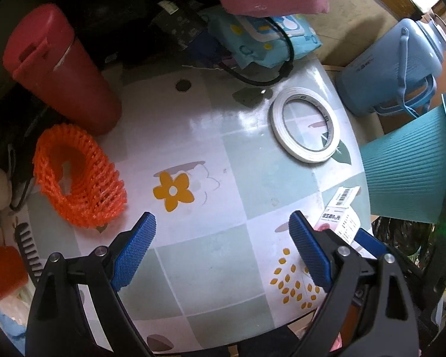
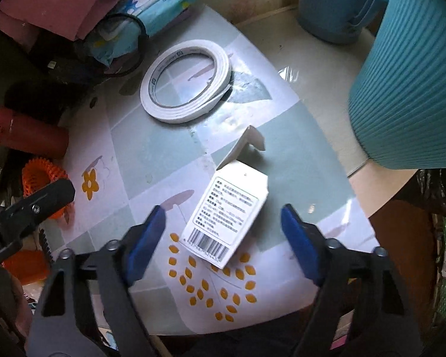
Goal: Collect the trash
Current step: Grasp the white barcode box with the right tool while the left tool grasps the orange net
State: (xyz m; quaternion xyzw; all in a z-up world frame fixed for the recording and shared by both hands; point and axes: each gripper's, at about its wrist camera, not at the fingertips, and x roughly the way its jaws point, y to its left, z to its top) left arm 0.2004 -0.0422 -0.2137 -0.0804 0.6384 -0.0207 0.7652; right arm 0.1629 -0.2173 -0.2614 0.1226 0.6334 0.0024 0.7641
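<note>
Open table (image 1: 211, 136) lies bare between the orange net sleeve (image 1: 78, 178) and the tape roll (image 1: 306, 125). The red bottle (image 1: 65, 68) stands just behind the sleeve. The ribbed teal bin (image 2: 407, 83) walls off the right edge. The white box (image 2: 226, 211) lies flat between the right gripper's (image 2: 223, 232) spread jaws, with clearance on both sides.

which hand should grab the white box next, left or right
Right. The right tool is open, with the white box lying between its fingers on the table. The left tool is open over bare tablecloth, with the box beyond its right finger and the orange net off to its left.
</note>
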